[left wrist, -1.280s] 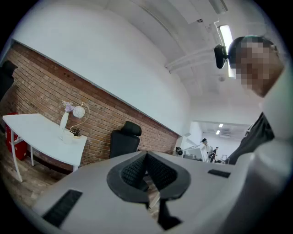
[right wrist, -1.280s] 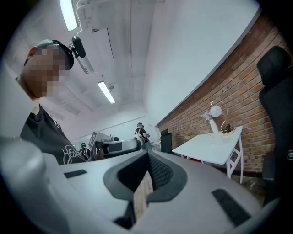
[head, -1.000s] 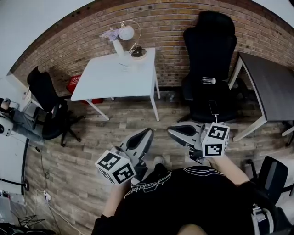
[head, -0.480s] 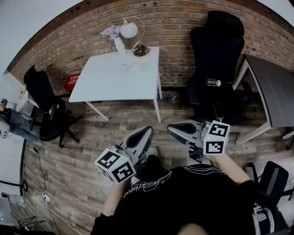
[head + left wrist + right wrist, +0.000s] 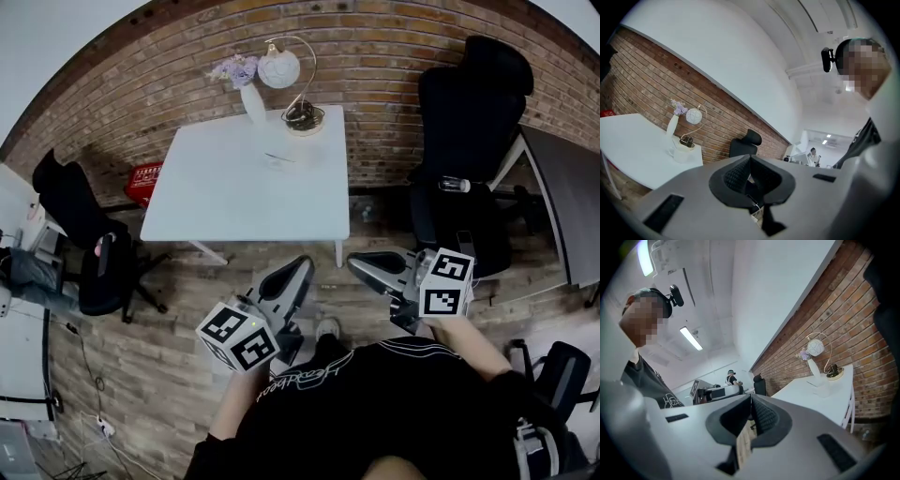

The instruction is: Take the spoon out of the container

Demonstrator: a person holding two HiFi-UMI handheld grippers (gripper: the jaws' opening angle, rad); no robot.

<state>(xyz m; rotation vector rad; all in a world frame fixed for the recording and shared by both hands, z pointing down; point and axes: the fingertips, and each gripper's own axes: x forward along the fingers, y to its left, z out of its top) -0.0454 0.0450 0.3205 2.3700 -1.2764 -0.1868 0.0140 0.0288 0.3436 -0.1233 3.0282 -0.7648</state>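
A small pale container [image 5: 278, 161] stands at the back of the white table [image 5: 234, 197], with a thin spoon handle [image 5: 274, 157] sticking out of it to the left. The container also shows as a white cup [image 5: 680, 153] in the left gripper view and, small, as a cup [image 5: 824, 389] in the right gripper view. Both grippers hang low in front of the person's body, well short of the table. My left gripper [image 5: 301, 268] is shut and holds nothing, jaws pressed together [image 5: 750, 158]. My right gripper [image 5: 355, 265] is likewise shut and bare [image 5: 751, 400].
A white vase with purple flowers [image 5: 251, 94] and a round lamp [image 5: 281, 67] stand behind the container, against the brick wall. A black office chair [image 5: 469, 112] with a bottle [image 5: 454, 185] on its seat stands right of the table; another chair [image 5: 66, 202] at left; a dark desk [image 5: 572, 206] far right.
The table has come nearer and shifted right in the head view as the person moved toward it. Both grippers stay shut, held the same way in front of the body.
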